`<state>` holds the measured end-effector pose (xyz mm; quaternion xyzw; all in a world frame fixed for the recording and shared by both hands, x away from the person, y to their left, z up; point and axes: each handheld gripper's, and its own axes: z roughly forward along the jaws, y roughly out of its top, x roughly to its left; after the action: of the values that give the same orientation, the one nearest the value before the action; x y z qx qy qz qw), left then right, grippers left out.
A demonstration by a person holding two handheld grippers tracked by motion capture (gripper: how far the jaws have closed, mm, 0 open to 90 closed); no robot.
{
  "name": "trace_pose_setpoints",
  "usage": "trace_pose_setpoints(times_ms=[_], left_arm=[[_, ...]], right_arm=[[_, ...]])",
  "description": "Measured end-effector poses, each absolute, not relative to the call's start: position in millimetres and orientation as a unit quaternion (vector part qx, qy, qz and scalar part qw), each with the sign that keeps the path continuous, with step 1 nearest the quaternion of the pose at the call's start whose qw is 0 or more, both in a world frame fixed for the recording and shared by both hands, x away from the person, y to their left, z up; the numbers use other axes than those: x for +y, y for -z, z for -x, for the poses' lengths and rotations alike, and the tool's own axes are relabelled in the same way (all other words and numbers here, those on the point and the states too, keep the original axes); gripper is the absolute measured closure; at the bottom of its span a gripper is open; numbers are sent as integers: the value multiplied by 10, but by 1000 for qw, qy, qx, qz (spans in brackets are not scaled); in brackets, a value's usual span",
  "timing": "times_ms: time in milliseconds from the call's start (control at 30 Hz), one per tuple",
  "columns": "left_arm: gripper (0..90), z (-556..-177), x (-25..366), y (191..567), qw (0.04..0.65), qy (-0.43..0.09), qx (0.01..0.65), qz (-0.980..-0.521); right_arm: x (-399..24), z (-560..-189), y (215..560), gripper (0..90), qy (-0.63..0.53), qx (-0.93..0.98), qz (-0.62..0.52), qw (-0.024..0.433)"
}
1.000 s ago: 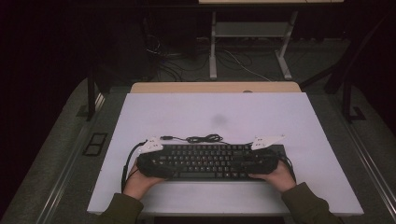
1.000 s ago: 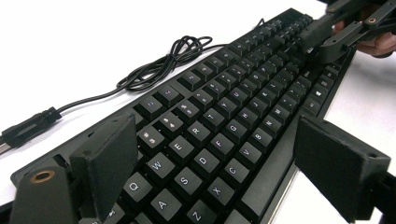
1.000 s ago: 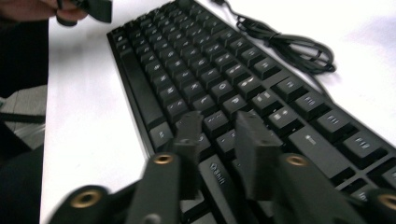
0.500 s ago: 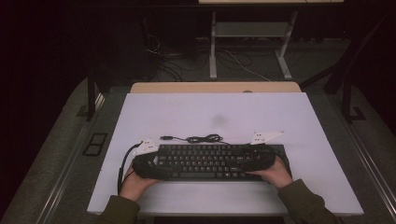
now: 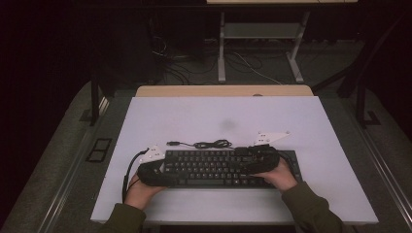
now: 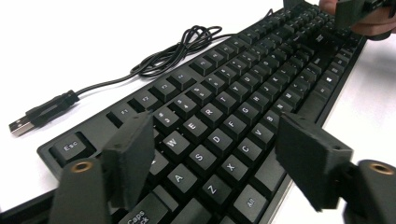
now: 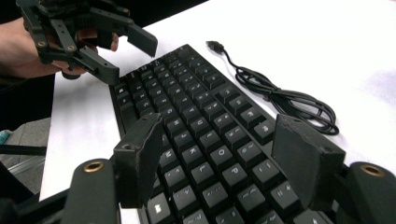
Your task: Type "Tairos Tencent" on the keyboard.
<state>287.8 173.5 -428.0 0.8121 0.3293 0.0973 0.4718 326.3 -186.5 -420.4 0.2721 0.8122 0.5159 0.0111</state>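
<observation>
Both grippers are now sitting over the keyboard (image 5: 221, 169) rather than at its two ends as a second ago: the left gripper (image 5: 163, 171) is hanging above the left key block and the right gripper (image 5: 248, 162) above the keys right of centre, while the keyboard itself is lying where it lay, on the white table (image 5: 204, 121). Its long axis is running parallel to the table's near edge, left to right, with the key rows facing up, the Esc corner toward the table's left edge, and its far long side facing the table's far edge. It is sitting nearer the near edge than the far edge, roughly midway between the left and right edges. Its black cable (image 5: 206, 144) is lying coiled just beyond that far side, the USB plug (image 6: 21, 125) pointing toward the left edge. In the left gripper view the jaws are standing apart above the keys, having just been closing somewhat, with no pad pressing on anything. In the right gripper view the jaws are likewise spread above the keys, having just been opening, gripping nothing. A hand (image 5: 138, 193) is holding each gripper from the near edge.
</observation>
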Motion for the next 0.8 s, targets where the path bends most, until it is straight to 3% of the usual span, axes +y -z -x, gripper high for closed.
trace_pose_setpoints(times_ms=[400,800], left_arm=[[457,-2885,1782,4286,466,-101,337,-812],[732,-2900,1814,4305,452,-106,342,-817]], right_arm=[[-1771,-3365,4189,321,-525,806,-275,12],[-1618,-3443,4209,308,-528,804,-274,9]])
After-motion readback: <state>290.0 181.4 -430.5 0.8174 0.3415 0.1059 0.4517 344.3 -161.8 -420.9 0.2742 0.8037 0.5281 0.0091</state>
